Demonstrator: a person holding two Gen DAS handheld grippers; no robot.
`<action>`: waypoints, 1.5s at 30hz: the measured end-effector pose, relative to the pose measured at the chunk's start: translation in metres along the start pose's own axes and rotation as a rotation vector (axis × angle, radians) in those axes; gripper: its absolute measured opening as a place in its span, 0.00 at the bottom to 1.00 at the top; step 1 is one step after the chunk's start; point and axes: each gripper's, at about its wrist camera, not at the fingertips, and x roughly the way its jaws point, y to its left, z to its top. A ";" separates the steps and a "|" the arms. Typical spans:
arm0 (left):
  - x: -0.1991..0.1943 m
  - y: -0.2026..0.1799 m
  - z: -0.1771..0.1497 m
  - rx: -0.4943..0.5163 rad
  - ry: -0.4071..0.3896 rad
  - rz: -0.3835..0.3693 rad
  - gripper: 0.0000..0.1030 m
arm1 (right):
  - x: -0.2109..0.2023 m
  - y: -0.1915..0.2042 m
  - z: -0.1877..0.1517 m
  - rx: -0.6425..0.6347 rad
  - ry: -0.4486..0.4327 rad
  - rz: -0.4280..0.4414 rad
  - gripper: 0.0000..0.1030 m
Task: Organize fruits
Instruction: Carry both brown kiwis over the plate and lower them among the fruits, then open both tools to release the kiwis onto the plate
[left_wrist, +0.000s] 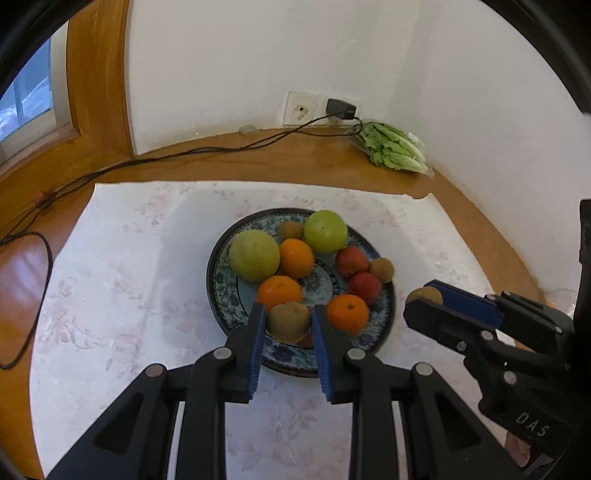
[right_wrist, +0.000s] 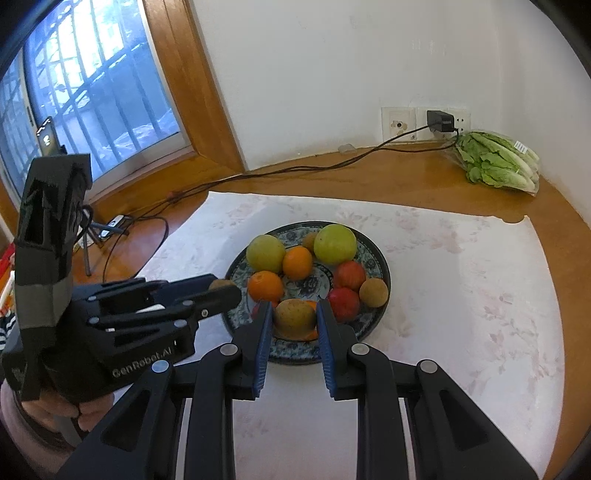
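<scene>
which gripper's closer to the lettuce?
Right. The right gripper, shut on a kiwi, hangs off the plate's lettuce-side edge. The left gripper, also shut on a kiwi, sits over the plate's near rim, farther from the lettuce.

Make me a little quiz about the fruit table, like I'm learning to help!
1. True or false: the left hand-held gripper holds a brown fruit.
2. How many oranges lie on the plate?
3. What lies near the wall socket? A) lettuce B) banana C) cup

Key: 1 true; 2 three; 3 A.
</scene>
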 end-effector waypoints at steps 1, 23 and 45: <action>0.004 0.002 -0.001 -0.003 0.003 0.007 0.25 | 0.005 -0.001 0.000 0.002 0.002 -0.001 0.24; 0.029 0.009 -0.010 0.017 -0.026 0.053 0.33 | 0.053 -0.014 0.005 0.018 0.029 -0.037 0.24; 0.017 0.006 -0.014 0.023 -0.024 0.056 0.60 | 0.034 -0.012 -0.001 0.054 -0.007 -0.029 0.49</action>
